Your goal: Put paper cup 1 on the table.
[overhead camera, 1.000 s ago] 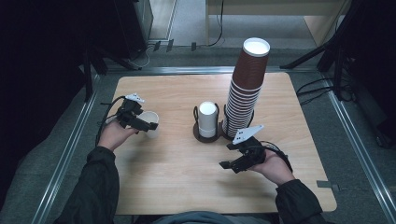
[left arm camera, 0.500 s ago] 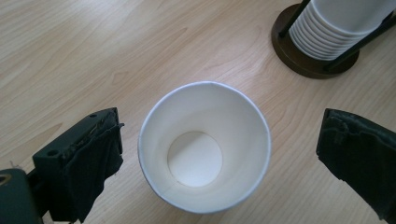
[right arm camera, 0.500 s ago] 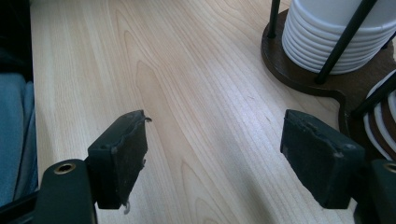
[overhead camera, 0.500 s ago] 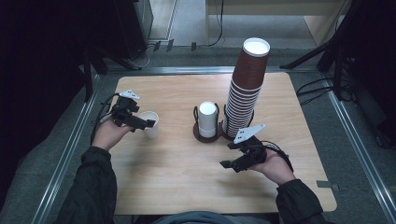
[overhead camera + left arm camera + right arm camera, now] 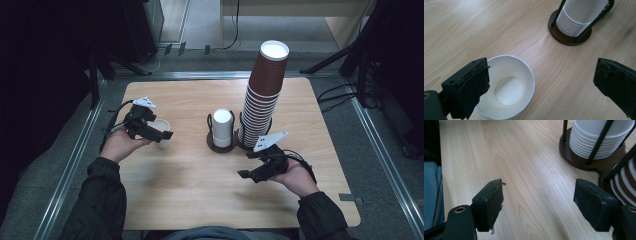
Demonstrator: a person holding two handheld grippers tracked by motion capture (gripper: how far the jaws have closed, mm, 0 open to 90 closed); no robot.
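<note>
left gripper view: white cup [image 5: 507,87] upright

White paper cup [image 5: 509,87], plain inside, just by the left claw's [image 5: 159,135] black jaw. Beyond it, a white cup stack [image 5: 222,127] in a dark brown holder [image 5: 215,146]. Past the right claw [image 5: 250,172], also black, a tall brown stack [image 5: 264,95]. Pale wood-grain table [image 5: 200,195].

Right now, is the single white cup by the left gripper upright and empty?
Upright and empty: the white cup stands on the table, mouth up, its bare bottom visible.
</note>
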